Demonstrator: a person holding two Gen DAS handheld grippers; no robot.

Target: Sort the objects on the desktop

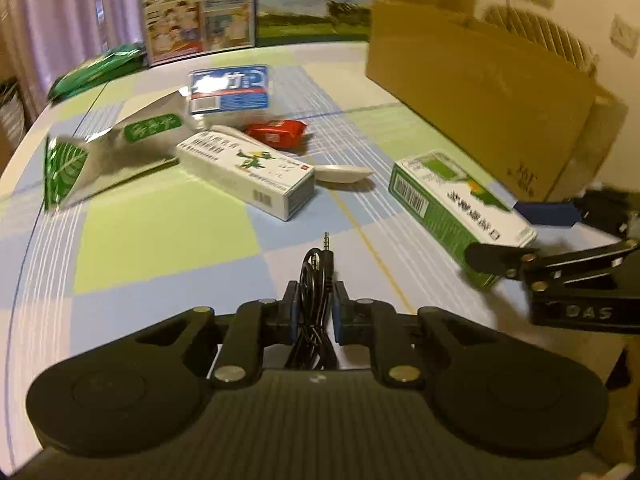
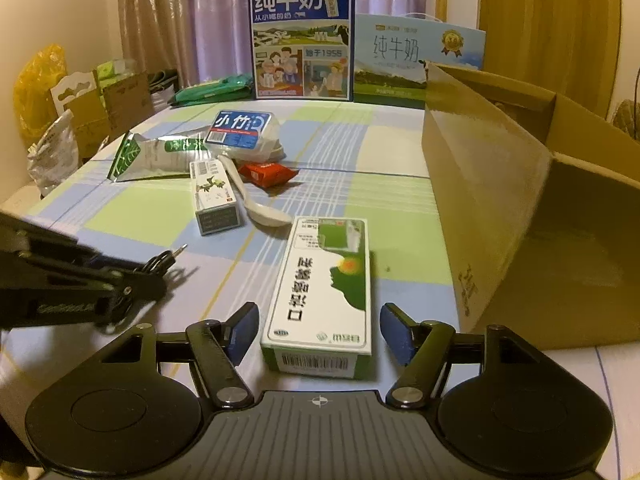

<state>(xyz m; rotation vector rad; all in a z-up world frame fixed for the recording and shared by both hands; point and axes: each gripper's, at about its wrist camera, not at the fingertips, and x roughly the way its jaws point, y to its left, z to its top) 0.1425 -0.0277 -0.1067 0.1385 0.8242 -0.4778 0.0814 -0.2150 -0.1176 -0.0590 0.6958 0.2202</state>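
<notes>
The left tongs (image 1: 314,312) are clamped on a coiled black audio cable (image 1: 316,280). The right tongs (image 2: 318,336) stand wide open astride the green-and-white box (image 2: 324,292), lower centre on the worktop (image 2: 140,216). They should close squarely across its long sides, then lift toward the cardboard carton (image 2: 520,208) at right.

The tabletop (image 2: 360,196) wears a smooth, faintly sheeny checked cover. At three o'clock the carton (image 2: 500,216) is matt brown cardboard with a slight gloss on its near wall. The green-and-white box (image 2: 324,292) is glossy printed card, and so is the white box (image 2: 214,196). The spoon (image 2: 256,204) looks glazed, like ceramic. The foil pouch (image 2: 160,156) is shiny and creased. Both grippers are matt black plastic with bright metal rivets; the cable (image 1: 316,292) is smooth black rubber.
</notes>
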